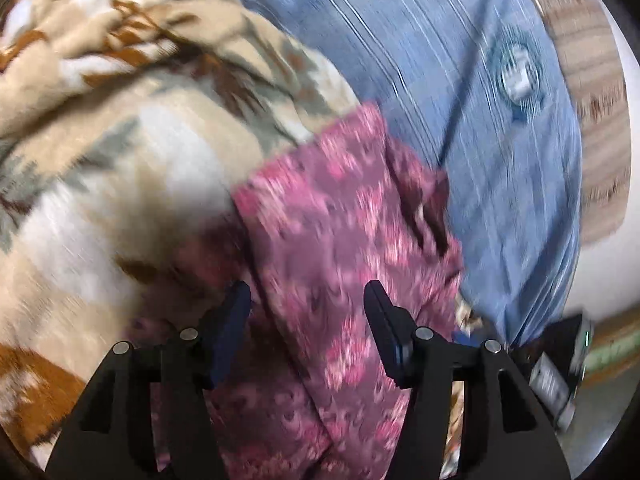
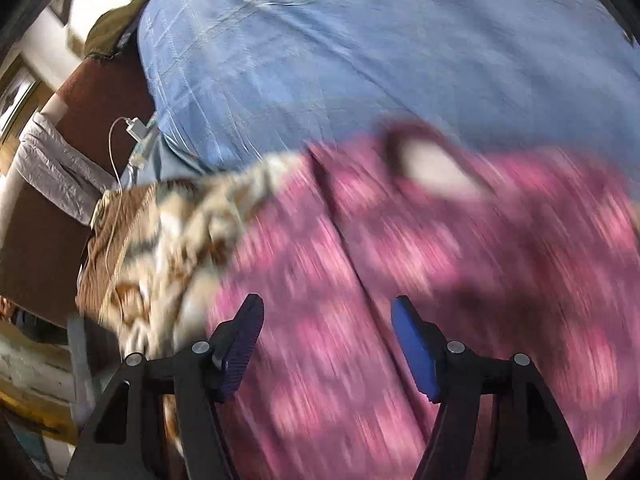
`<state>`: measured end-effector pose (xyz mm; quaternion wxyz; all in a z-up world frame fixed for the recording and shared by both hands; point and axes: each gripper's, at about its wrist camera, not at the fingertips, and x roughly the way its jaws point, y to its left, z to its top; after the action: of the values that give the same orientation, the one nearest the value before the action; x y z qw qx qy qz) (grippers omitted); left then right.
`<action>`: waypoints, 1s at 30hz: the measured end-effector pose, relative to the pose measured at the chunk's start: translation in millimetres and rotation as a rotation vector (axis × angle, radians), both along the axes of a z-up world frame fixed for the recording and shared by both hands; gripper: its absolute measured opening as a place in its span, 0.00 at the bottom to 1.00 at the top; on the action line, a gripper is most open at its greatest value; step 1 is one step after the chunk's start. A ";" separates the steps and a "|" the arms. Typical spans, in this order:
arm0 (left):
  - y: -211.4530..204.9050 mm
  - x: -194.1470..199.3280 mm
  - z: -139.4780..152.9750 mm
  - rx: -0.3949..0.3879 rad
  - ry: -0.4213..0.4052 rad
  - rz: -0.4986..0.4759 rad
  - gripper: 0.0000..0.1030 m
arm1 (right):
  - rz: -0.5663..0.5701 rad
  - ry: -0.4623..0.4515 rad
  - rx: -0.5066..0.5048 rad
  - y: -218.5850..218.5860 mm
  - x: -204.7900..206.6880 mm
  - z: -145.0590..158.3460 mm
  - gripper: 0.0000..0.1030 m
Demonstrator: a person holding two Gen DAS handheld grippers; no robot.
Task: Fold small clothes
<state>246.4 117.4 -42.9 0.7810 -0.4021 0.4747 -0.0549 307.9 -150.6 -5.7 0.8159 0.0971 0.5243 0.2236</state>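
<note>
A small pink and purple patterned garment (image 1: 332, 224) lies on the bed, part on a blue sheet (image 1: 460, 80) and part on a beige patterned blanket (image 1: 132, 128). My left gripper (image 1: 306, 300) is open, its jaws wide apart just above the garment. In the right wrist view the same garment (image 2: 440, 260) fills the lower frame, blurred, with a pale opening near its far edge. My right gripper (image 2: 326, 316) is open over the garment, holding nothing. A fold line runs down the cloth between the fingers.
The blue sheet (image 2: 360, 60) spreads beyond the garment. The beige blanket (image 2: 168, 232) hangs at the bed's left edge. A white charger and cable (image 2: 134, 126) lie by that edge, beside brown furniture (image 2: 100, 92). Both views are motion-blurred.
</note>
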 end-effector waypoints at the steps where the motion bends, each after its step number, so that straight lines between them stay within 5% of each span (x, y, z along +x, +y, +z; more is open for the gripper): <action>1: -7.4 0.0 0.6 0.020 0.007 -0.030 0.55 | -0.037 0.012 -0.008 -21.3 -21.8 -2.7 0.65; 5: -33.5 -3.8 -3.8 0.112 0.029 -0.122 0.55 | -0.180 0.064 -0.044 -84.2 -93.7 -24.6 0.59; 9: -46.0 -13.9 -4.6 0.212 0.010 -0.166 0.55 | -0.212 0.136 0.055 -100.0 -137.4 -56.6 0.41; 10: -46.8 -16.0 -4.0 0.241 0.000 -0.171 0.50 | -0.208 0.148 0.066 -98.3 -142.2 -63.2 0.29; 12: -47.2 -18.1 -4.2 0.289 -0.007 -0.178 0.17 | -0.194 0.147 0.044 -85.8 -145.3 -69.9 0.08; 13: -46.4 -16.7 -4.9 0.292 0.001 -0.186 0.06 | -0.205 0.154 0.022 -82.2 -146.8 -70.4 0.08; 16: -37.6 -22.8 -1.8 0.270 -0.009 -0.179 0.06 | -0.214 0.105 0.045 -75.8 -154.0 -50.4 0.08; 19: -32.1 -36.4 10.6 0.261 -0.032 -0.182 0.10 | -0.235 0.102 0.058 -77.8 -154.6 -49.3 0.10; 22: -27.6 -64.4 25.8 0.277 -0.062 -0.173 0.36 | -0.235 0.115 -0.051 -78.2 -153.1 -72.6 0.25; 27: -19.6 -127.3 46.8 0.367 -0.130 -0.123 0.47 | -0.255 0.019 0.106 -95.4 -192.9 -51.7 0.64; 30: -10.8 -153.3 46.4 0.393 -0.120 -0.082 0.49 | -0.240 -0.039 0.167 -102.7 -220.0 -40.1 0.66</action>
<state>93.1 106.6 3.4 0.8684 -0.2182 0.4450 -0.0170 88.0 -253.3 -45.7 0.8360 0.2223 0.4723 0.1690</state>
